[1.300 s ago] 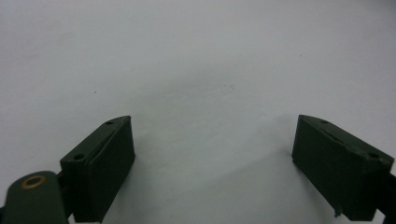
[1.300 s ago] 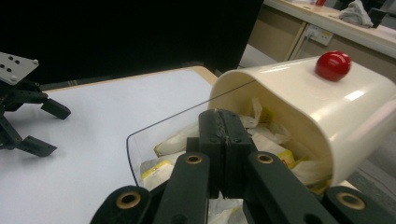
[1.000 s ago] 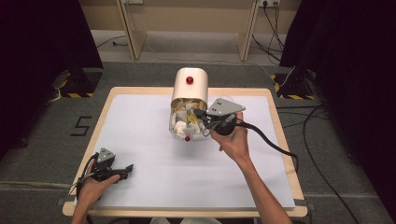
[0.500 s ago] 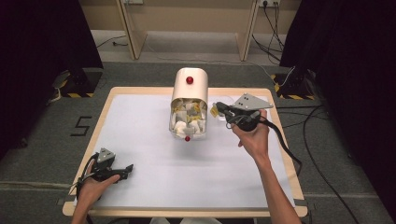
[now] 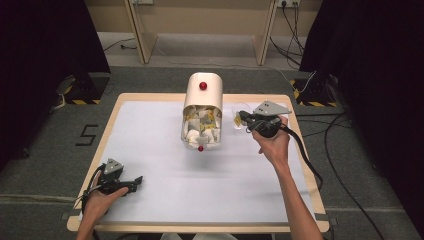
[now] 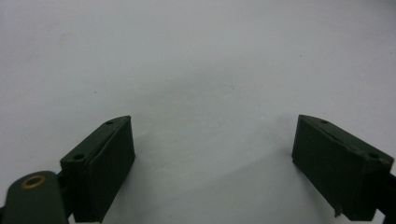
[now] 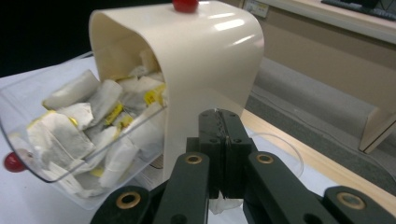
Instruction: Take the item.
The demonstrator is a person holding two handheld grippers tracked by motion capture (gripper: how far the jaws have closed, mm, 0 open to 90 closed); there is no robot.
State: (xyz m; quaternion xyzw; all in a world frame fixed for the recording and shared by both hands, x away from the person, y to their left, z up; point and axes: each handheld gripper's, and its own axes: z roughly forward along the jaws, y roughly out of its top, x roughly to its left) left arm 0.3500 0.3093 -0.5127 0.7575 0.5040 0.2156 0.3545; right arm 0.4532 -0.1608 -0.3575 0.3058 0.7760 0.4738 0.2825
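Observation:
A cream dispenser (image 5: 202,97) with a red knob stands at the table's back centre. Its clear drawer (image 5: 201,136) is tilted open and full of tea bags (image 7: 79,121). My right gripper (image 5: 241,119) hovers just right of the dispenser (image 7: 210,56), its jaws shut (image 7: 223,116) on a small white tea bag (image 7: 223,204) that hangs beneath them. A clear round cup (image 5: 244,107) sits on the table right by its tips, and its rim (image 7: 287,151) shows past the jaws. My left gripper (image 5: 136,180) rests at the front left, open (image 6: 215,120) over bare white table.
The white table top (image 5: 165,170) has a wooden edge (image 5: 295,125) close to the right of my right hand. A black cable (image 5: 305,160) trails from the right gripper off the table's right side. Dark curtains and floor surround the table.
My right gripper has drawn back from the open drawer and moved right and slightly down, jaws still shut, to beside the clear cup. The left gripper has stayed where it was.

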